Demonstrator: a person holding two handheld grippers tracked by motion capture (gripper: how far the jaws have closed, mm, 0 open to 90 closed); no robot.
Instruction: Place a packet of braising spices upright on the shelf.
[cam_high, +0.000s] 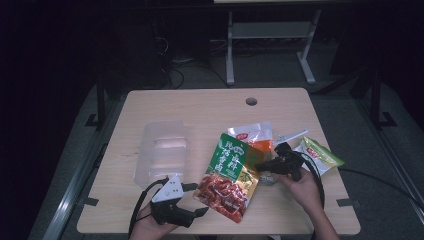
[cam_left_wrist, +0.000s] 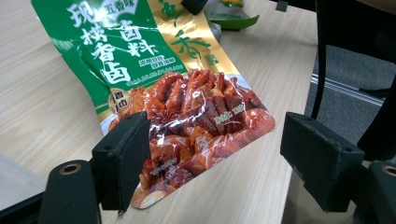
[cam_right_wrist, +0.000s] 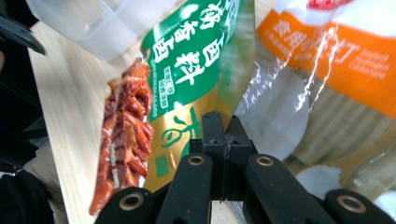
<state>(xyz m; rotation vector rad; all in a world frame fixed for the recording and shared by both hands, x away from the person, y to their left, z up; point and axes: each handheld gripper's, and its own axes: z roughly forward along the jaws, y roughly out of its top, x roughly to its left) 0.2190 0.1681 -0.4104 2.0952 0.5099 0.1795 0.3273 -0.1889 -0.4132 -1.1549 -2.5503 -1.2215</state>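
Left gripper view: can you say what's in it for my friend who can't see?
A shiny green and gold snack bag picturing red braised meat lies on a wooden table. The left gripper is open, with the bag's near corner between its jaws.

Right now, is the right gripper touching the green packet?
Touching: in the right gripper view, the right gripper has its jaws shut on the green packet edge.

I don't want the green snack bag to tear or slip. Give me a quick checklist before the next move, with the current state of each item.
1. Right gripper shut on the green snack bag edge: ok.
2. Left gripper open, jaws either side of the bag's lower corner: ok.
3. Left jaws closed on the bag: not ok.
4. Clear plastic container free of bags: ok.
5. Orange packet clear of the green bag: not ok, partly underneath.
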